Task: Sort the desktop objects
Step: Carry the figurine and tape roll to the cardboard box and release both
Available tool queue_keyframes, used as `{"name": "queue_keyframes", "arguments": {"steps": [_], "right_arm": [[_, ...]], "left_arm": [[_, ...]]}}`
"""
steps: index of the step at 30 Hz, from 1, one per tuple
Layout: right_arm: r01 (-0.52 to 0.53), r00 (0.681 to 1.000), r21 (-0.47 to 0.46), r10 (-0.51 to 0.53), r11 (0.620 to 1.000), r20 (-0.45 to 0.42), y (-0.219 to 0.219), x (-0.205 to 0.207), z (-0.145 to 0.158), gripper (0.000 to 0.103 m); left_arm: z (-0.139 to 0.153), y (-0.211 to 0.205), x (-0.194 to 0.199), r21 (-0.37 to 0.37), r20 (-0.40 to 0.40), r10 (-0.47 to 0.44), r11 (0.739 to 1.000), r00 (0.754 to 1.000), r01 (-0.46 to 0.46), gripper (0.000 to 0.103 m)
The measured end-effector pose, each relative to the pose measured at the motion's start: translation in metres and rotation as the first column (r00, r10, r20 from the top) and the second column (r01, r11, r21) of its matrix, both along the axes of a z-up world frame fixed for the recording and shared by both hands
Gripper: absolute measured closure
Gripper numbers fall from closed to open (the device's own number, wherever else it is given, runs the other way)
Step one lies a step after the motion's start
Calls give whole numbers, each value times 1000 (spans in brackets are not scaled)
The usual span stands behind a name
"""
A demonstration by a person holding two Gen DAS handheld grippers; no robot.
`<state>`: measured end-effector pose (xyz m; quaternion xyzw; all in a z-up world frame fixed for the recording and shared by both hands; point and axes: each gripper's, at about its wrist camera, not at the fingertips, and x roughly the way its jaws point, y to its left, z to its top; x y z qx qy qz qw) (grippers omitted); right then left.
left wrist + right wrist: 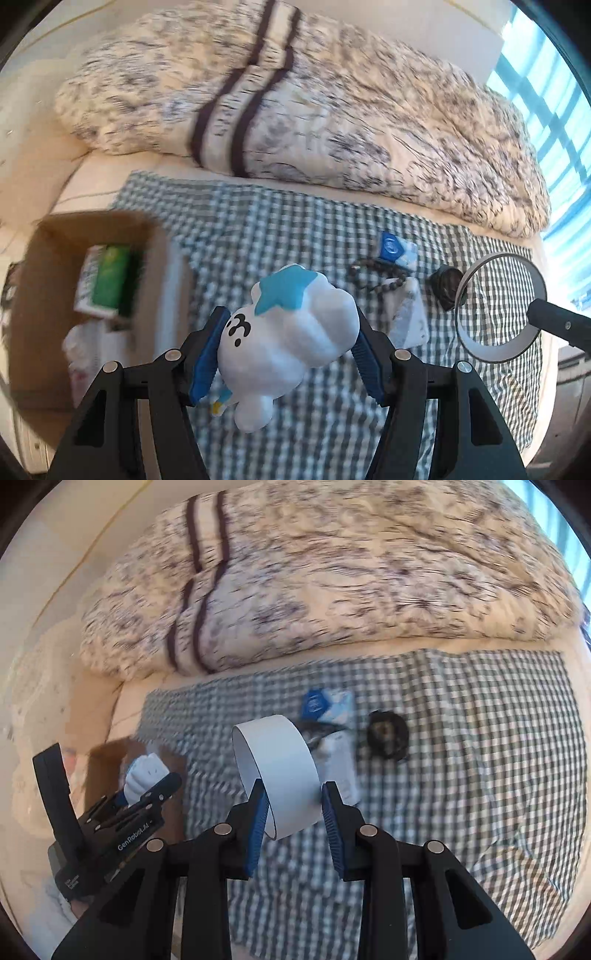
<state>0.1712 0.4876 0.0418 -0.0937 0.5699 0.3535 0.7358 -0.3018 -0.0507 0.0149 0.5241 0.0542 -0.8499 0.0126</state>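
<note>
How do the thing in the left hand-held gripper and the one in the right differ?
The left hand-held gripper clamps a solid, lumpy white toy figure with a blue star; the right hand-held gripper clamps a hollow, smooth white tape ring. The figure has a printed face; the ring is plain. Both are white and lifted above the checked cloth.

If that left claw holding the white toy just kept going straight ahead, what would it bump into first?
Probably the checked cloth on the bed, with the patterned duvet beyond; the cardboard box sits off to its left. Depth is hard to judge.
</note>
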Motion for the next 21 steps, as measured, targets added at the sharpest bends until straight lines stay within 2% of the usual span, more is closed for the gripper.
{"name": "queue_keyframes", "arguments": {"steps": [4, 9, 15, 21], "right_arm": [[-85, 996, 12, 85, 996, -11, 25, -36, 9, 74], [-224, 974, 41, 225, 974, -26, 82, -91, 20, 74], [-345, 937, 67, 348, 936, -43, 151, -159, 11, 74], [-418, 907, 25, 419, 908, -45, 218, -200, -16, 74]], "left_arm": [[19, -42, 31, -16, -18, 55, 998, 998, -55, 38], [31, -110, 59, -47, -30, 158, 986, 987, -159, 38], [23, -182, 74, -56, 13, 260, 964, 966, -258, 38], [1, -211, 78, -45, 21, 299, 954, 954, -298, 38]]}}
